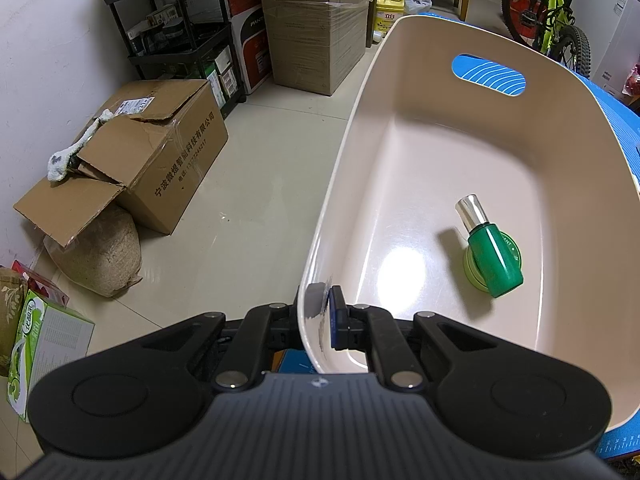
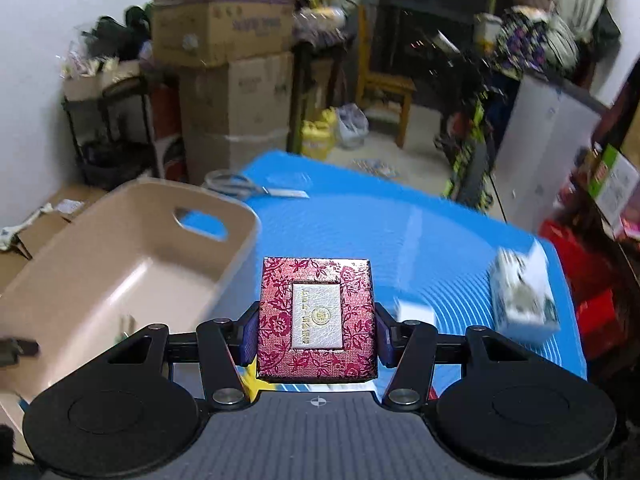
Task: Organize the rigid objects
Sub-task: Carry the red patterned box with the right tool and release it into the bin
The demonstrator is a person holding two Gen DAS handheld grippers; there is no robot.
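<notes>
Cluttered storeroom; beside the beige bin (image 2: 132,248), the right gripper (image 2: 317,334) is clamping a stiff, light brocade box (image 2: 317,320) by its 2 sides, while the left gripper (image 1: 325,318) is pinching the bin's rim.

A blue ribbed mat (image 2: 420,240) is spread over the work surface. A beige plastic bin (image 2: 132,256) is parked on its left part. Scissors (image 2: 240,186) are laid on the mat just behind the bin, and a white carton (image 2: 524,300) plus a smaller white box (image 2: 416,314), both blurred, are found well right of the bin.
</notes>
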